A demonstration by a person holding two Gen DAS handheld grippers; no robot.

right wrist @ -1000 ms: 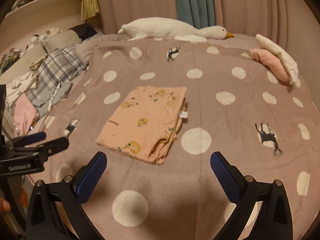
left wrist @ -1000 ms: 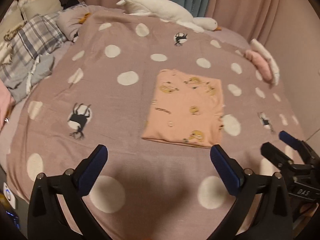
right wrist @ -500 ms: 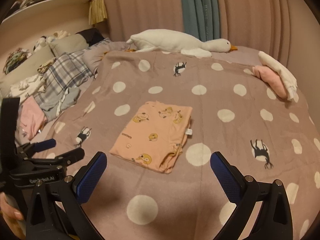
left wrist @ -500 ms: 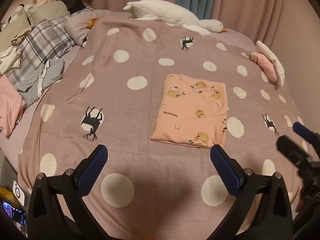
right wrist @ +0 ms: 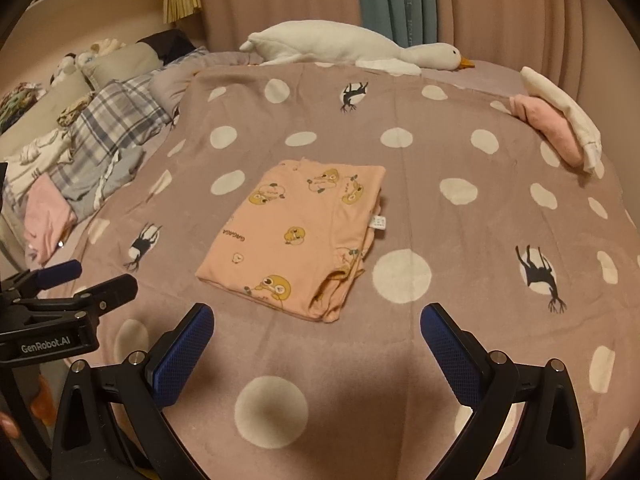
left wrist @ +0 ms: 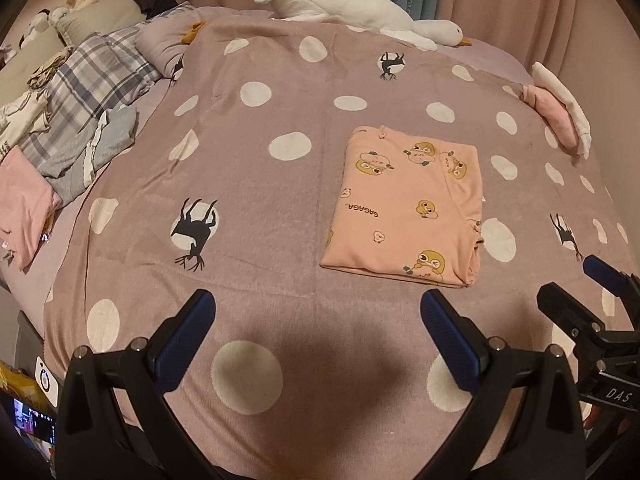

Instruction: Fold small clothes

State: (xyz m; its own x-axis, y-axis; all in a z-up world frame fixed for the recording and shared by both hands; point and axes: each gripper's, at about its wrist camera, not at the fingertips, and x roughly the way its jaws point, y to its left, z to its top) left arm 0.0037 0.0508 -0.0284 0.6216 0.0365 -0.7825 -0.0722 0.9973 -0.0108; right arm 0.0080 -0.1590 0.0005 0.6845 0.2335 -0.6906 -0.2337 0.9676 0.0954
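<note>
A folded peach garment (left wrist: pixel 408 208) with yellow duck prints lies flat on the mauve polka-dot bedspread (left wrist: pixel 280 184); it also shows in the right wrist view (right wrist: pixel 300 236), with a white label at its right edge. My left gripper (left wrist: pixel 318 320) is open and empty, held above the near side of the bed, short of the garment. My right gripper (right wrist: pixel 316 332) is open and empty, also short of the garment. Each gripper appears at the edge of the other's view: the right one (left wrist: pixel 580 288), the left one (right wrist: pixel 76 280).
A white goose plush (right wrist: pixel 344 46) lies at the far edge. Folded pink and white clothes (right wrist: pixel 560 128) sit at the right edge. A heap of unfolded clothes and a plaid pillow (left wrist: pixel 72 120) lie on the left. Curtains hang behind.
Both grippers have pulled back and risen, so the garment looks smaller and farther away. Both stay open and the garment has not moved.
</note>
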